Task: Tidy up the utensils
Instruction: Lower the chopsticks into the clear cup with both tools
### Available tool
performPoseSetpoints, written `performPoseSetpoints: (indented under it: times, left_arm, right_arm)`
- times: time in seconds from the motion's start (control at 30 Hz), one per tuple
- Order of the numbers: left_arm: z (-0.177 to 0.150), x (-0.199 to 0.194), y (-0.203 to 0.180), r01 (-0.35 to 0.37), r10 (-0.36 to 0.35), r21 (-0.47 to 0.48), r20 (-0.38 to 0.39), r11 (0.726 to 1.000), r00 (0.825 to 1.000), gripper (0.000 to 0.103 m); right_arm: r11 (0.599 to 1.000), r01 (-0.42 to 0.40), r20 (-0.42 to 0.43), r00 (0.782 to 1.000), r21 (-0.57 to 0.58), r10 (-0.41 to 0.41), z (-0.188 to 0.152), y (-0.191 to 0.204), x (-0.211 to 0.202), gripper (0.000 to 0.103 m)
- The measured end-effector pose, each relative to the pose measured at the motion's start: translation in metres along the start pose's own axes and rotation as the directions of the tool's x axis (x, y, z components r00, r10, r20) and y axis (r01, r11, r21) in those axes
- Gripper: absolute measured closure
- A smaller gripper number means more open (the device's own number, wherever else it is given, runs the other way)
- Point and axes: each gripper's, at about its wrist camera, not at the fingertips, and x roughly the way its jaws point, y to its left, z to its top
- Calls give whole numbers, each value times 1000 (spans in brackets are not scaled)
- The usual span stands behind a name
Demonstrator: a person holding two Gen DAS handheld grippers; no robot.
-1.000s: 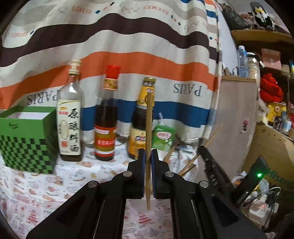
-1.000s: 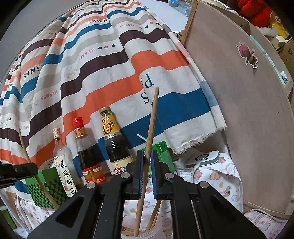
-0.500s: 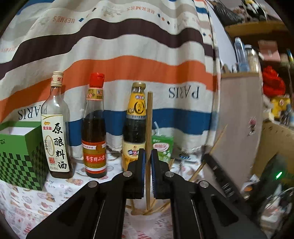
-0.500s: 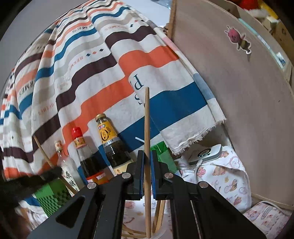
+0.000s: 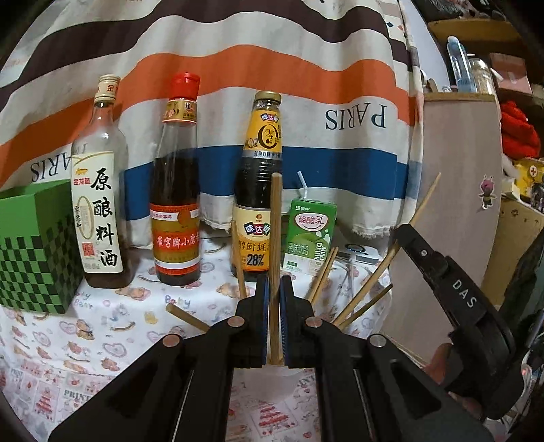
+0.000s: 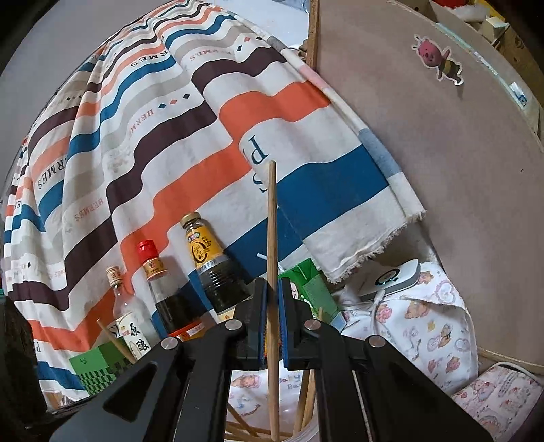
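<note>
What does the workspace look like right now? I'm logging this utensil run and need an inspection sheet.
Surface: table under a cartoon-print cloth.
Job's things: loose chopsticks fanned in a pale container, only its rim visible.
Clutter: three sauce bottles, green milk carton, green checkered box, white device.
Grippers: left gripper shut on an upright chopstick; right gripper shut on another chopstick.
Cables: white cable from the device.
Surroundings: striped cloth, wooden board, shelves.

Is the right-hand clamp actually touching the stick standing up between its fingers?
Touching. The right wrist view shows the right gripper with both blue pads against the upright chopstick, with no gap on either side.
</note>
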Motion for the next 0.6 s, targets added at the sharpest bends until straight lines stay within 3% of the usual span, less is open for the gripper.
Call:
performPoseSetpoints:
  times: [0.13, 0.27, 0.6]
  left_arm:
    - [-1, 4, -5, -18, 19, 48, -28, 999, 999, 98]
    - [-7, 18, -1, -14, 17, 31, -95, 999, 995, 98]
    - [-3, 15, 1, -28, 31, 51, -59, 998, 998, 97]
  right_arm:
    - [999, 23, -32, 999, -29, -24, -9, 4, 10, 95]
    - [996, 41, -73, 996, -84, -47, -23, 8, 19, 95]
    - [991, 7, -244, 969, -137, -40, -38, 4, 35, 95]
